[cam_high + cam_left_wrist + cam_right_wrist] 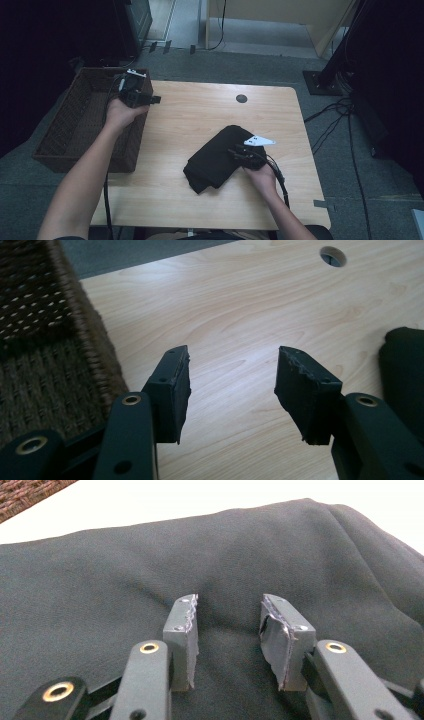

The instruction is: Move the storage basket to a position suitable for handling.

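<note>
Right gripper (227,630): we hold it low over the cloth (220,156), jaws apart, tips pressing into the fabric; a small ridge of cloth sits between them, not clearly pinched.
Left gripper (232,390): we hold it over the table (240,315) beside the basket (45,340), jaws wide apart with nothing between them.
Cloth position: it lies on the table's near right part, well apart from the basket, under our right hand (262,172).
Progress: we judge the work as folding the cloth and stowing it in the basket; the cloth is already a compact folded bundle, so the folding looks mostly done.
Left to do: a firm grip on the bundle, the lift, and the carry across to the basket, which shows nothing inside where we see it.
Cloth material: black, matte, soft woven fabric, with shallow creases and rounded folded edges.
Basket material: dark brown wicker, rectangular, with an open weave in the walls and a tighter coarse weave on the floor.
Table material: pale wood-grain top, smooth, rounded corners, one round cable hole (241,98) near the far edge.
Jaw pads: black, blocky, with ragged, worn inner faces.
</note>
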